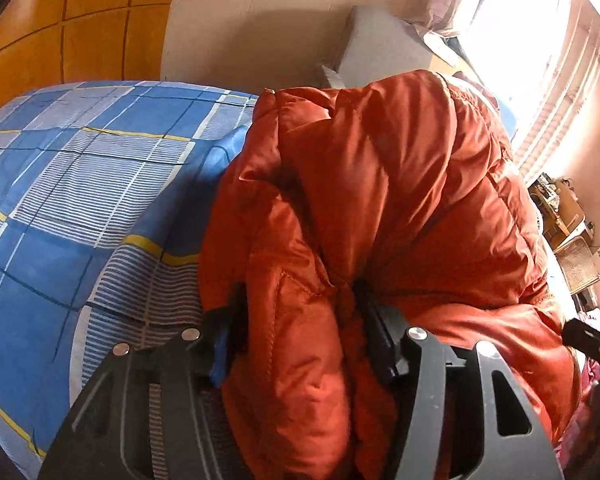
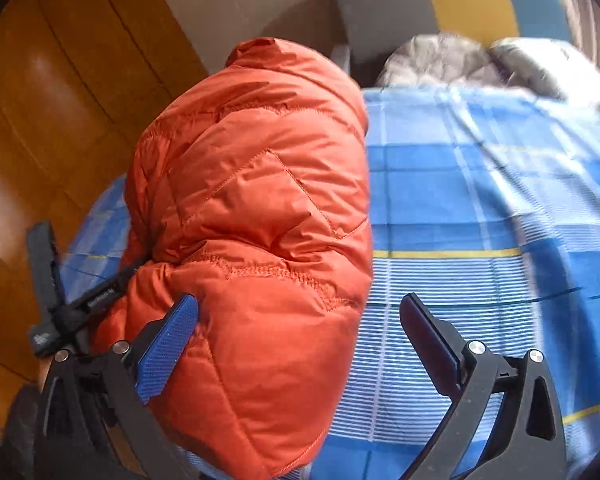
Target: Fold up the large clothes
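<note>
Letting go cleanly is what counts now, so we start at the jaws. Our right gripper (image 2: 300, 340) stands as wide as it goes: its left pad just touches the side of the jacket (image 2: 256, 216), the other is clear over the sheet (image 2: 480, 208), and nothing is pinched. Our left gripper (image 1: 300, 320) is about half open with a thick fold of the jacket (image 1: 380, 184) bulging between its pads; whether they press on it we cannot tell, though they look sunk into the padding. The jacket sits as a puffy folded bundle on the checked sheet (image 1: 80, 184), near the bed's edge by the wooden floor (image 2: 40, 120). To finish well, we judge we should spread the left jaws fully before drawing back, then pull both grippers out along the sheet and not upward, so the slick fabric does not snag and spring the fold open. A light press on top may help it settle.
</note>
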Action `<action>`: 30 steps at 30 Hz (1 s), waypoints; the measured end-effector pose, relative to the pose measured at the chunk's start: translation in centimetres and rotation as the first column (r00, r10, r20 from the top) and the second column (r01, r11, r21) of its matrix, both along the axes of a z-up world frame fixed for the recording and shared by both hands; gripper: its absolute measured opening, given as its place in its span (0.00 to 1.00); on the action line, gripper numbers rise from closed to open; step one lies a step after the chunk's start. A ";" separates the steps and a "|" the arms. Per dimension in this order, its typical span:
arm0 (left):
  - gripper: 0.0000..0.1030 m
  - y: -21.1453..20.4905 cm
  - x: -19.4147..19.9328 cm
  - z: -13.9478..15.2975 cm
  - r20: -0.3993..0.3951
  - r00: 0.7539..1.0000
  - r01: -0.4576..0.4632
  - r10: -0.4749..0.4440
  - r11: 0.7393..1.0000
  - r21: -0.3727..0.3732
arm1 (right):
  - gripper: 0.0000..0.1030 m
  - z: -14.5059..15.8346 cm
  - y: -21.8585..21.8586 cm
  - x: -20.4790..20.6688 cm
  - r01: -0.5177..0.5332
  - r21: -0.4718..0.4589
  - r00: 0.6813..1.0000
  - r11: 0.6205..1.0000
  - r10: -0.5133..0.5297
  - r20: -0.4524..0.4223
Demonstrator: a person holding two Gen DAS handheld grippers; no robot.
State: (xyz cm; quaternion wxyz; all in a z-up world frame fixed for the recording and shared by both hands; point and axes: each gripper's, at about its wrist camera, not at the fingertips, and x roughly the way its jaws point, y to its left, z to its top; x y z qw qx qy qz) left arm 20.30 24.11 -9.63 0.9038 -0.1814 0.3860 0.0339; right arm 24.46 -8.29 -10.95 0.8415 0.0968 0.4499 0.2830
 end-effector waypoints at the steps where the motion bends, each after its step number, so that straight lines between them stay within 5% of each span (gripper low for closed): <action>1: 0.55 0.2 0.0 -0.1 0.002 1.000 0.006 -0.006 1.000 -0.007 | 0.97 -0.5 -0.3 0.7 -0.017 0.040 1.000 0.999 0.018 -0.023; 7: 0.56 1.5 0.5 -0.8 0.017 0.999 0.038 -0.037 0.998 -0.050 | 0.97 -3.1 -0.4 3.2 -0.053 0.204 0.987 0.977 0.082 -0.136; 14: 0.53 3.0 0.9 -1.9 0.039 0.996 0.081 -0.076 0.987 -0.141 | 0.96 -4.6 1.4 4.4 -0.080 0.278 0.976 0.957 0.132 -0.171; 17: 0.39 3.2 1.2 -2.0 0.063 0.992 0.115 -0.105 0.977 -0.177 | 0.87 -4.5 2.1 4.6 -0.099 0.280 0.976 0.955 0.147 -0.158; 22: 0.21 3.1 1.2 -1.7 0.116 0.985 0.149 -0.124 0.959 -0.240 | 0.57 -3.0 2.3 4.6 -0.130 0.268 0.979 0.954 0.167 -0.117; 30: 0.17 1.5 1.2 1.1 0.190 0.971 0.191 -0.142 0.944 -0.268 | 0.40 1.6 1.2 2.9 -0.175 0.240 0.984 0.955 0.176 0.017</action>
